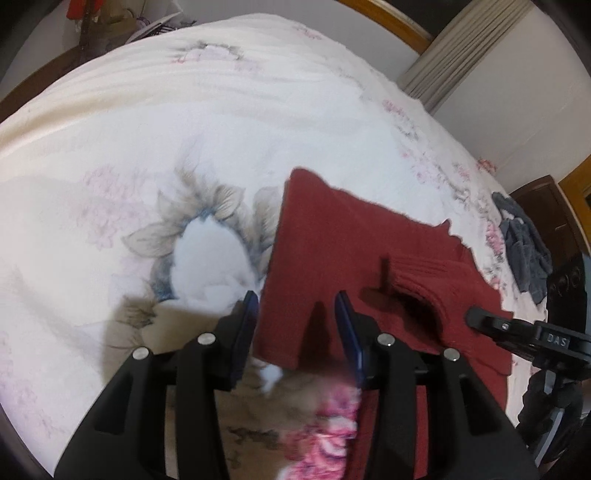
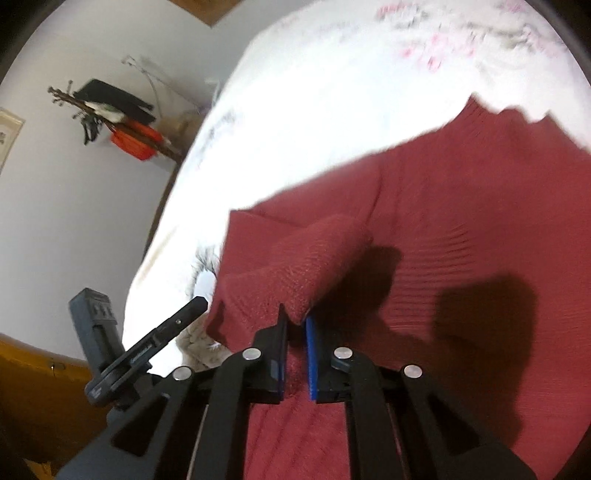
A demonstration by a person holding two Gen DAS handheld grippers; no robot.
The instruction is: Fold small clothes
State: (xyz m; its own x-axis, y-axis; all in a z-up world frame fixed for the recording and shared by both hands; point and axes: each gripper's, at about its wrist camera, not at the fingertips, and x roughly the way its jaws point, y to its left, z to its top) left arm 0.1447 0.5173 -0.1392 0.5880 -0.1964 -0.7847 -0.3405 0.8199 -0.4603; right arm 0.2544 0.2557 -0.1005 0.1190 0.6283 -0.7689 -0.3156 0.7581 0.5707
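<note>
A dark red knit sweater [image 1: 351, 251] lies spread on the floral bedspread [image 1: 184, 129]. My left gripper [image 1: 295, 308] is open and hovers over the sweater's near left edge, with nothing between its blue pads. In the right wrist view, my right gripper [image 2: 295, 319] is shut on a raised fold of the red sweater [image 2: 461, 221], and the knit bunches up in front of the fingertips. One black finger [image 1: 480, 317] of the right gripper shows in the left wrist view, lying on the sweater near its ribbed opening.
A crumpled grey garment [image 1: 524, 251] lies near the bed's right edge. A curtain [image 1: 461, 48] and wooden headboard [image 1: 388, 18] stand behind. Beside the bed, a corner holds a red basket [image 2: 135, 144] and clutter. The left gripper's body [image 2: 147, 347] shows low on the left.
</note>
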